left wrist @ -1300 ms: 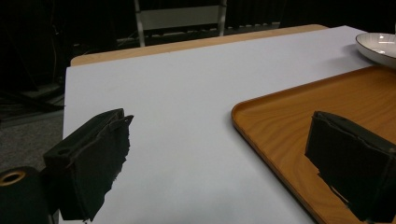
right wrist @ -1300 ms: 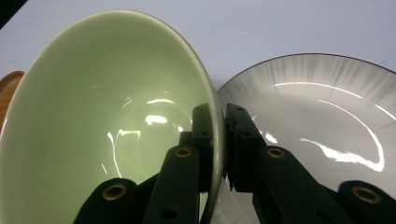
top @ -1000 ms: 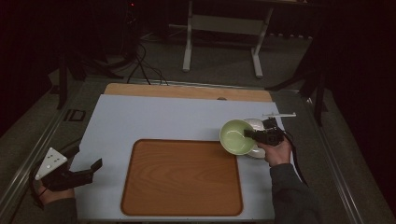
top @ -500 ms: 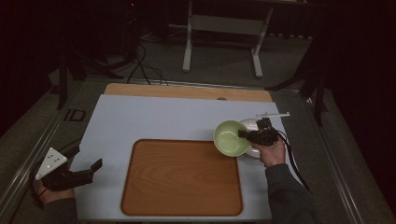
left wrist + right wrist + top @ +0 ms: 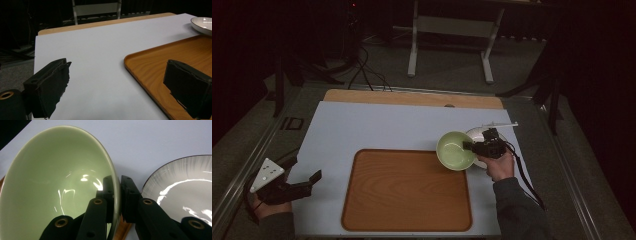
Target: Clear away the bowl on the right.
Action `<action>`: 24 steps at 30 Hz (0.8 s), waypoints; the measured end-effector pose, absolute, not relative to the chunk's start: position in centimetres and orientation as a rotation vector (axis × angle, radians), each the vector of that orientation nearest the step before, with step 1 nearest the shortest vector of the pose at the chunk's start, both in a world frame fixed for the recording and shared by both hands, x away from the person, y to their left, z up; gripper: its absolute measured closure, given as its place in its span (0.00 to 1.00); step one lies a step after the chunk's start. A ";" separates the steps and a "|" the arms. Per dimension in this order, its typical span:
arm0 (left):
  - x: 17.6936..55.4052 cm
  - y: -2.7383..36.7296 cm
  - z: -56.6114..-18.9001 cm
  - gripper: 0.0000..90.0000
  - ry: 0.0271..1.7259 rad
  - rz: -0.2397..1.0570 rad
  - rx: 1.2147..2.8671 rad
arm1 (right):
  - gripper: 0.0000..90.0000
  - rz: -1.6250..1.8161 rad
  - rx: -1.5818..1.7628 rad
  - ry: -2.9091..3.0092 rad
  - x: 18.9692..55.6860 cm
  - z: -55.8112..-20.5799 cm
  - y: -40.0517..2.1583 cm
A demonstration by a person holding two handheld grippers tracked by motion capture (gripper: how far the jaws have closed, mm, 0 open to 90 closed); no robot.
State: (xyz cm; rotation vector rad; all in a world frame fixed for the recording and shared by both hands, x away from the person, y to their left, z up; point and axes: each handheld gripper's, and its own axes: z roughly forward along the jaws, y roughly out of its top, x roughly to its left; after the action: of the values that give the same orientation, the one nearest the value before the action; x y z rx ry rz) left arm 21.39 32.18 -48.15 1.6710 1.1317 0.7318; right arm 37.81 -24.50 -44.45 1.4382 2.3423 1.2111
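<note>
The right gripper (image 5: 473, 146) is clamped on the rim of a glossy pale-green ceramic bowl (image 5: 455, 150) (one jaw inside, one outside), holding it tilted at the far right corner of the brown wooden tray (image 5: 406, 210), just beside a white dark-rimmed plate (image 5: 185, 190). The left gripper (image 5: 304, 176), jaws apart and holding nothing, sits at the white mat's (image 5: 377, 125) near left edge.

One green bowl (image 5: 455, 150), one white plate (image 5: 477, 134), one wooden tray (image 5: 406, 190), one pale mat (image 5: 372, 127), two grippers, left (image 5: 304, 181) and right (image 5: 471, 146)
</note>
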 end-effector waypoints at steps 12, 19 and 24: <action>21.4 32.2 -48.1 0.07 1.132 0.732 1.670 | 0.92 1.220 1.408 2.376 37.3 -45.0 -23.6; 21.4 32.2 -48.1 0.07 1.134 0.732 1.670 | 0.92 1.233 1.386 2.393 37.0 -45.4 -23.1; 21.4 32.2 -48.2 0.07 1.133 0.731 1.671 | 0.92 1.235 1.372 2.406 36.8 -45.7 -22.8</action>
State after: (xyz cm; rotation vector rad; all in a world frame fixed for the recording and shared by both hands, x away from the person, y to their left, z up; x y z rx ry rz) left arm 21.41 32.18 -48.16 1.6708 1.1328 0.7310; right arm 36.83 -22.76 -45.67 1.3719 2.4061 1.2351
